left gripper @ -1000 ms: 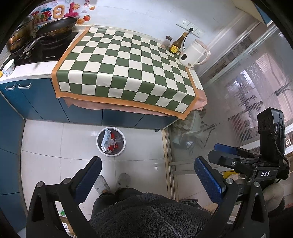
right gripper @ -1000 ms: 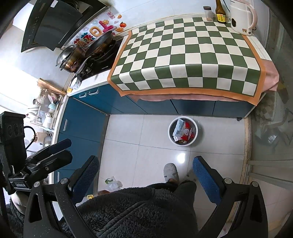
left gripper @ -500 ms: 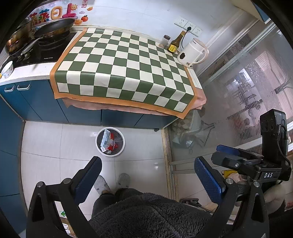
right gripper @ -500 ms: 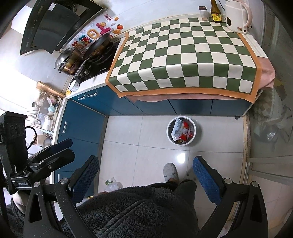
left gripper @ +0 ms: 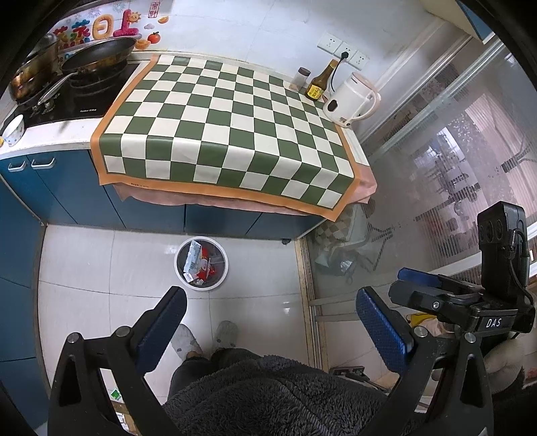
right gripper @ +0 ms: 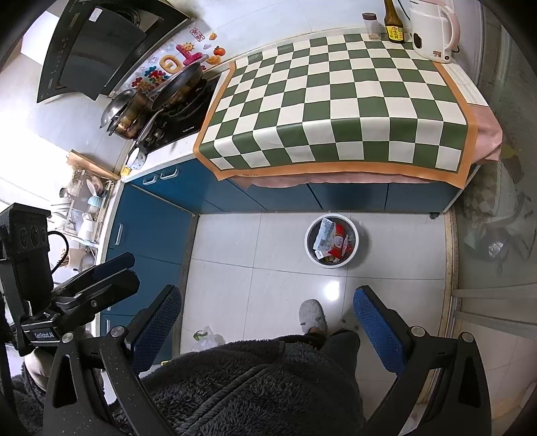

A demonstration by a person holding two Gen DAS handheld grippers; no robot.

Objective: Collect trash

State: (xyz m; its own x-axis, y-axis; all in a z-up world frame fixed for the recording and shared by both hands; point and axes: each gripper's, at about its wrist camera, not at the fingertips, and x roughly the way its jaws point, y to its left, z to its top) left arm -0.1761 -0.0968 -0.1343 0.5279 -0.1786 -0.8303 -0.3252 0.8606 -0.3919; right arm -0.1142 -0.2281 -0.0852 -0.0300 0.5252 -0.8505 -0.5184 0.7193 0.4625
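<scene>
Down at 12 o'clock from my right gripper [right gripper: 266,310] sits the trash bin [right gripper: 331,240], wrappers inside; both jaws released, left gripper [left gripper: 268,312] too.

Both wrist cameras hang high and well back from the kitchen, each tilted steeply down along its own wide-spread blue fingers past the person's dark fleece top. The left wrist view looks from the right end, by the frosted glass door [left gripper: 436,161]; the right wrist view looks from the left end, by the range hood [right gripper: 97,50]. They share much — the checkered cloth [left gripper: 221,134] [right gripper: 339,107], the waste bin [left gripper: 200,261] [right gripper: 331,240] on the floor tiles, the white kettle [left gripper: 350,100] [right gripper: 431,30] — and each catches the other gripper's camera body at its edge.
</scene>
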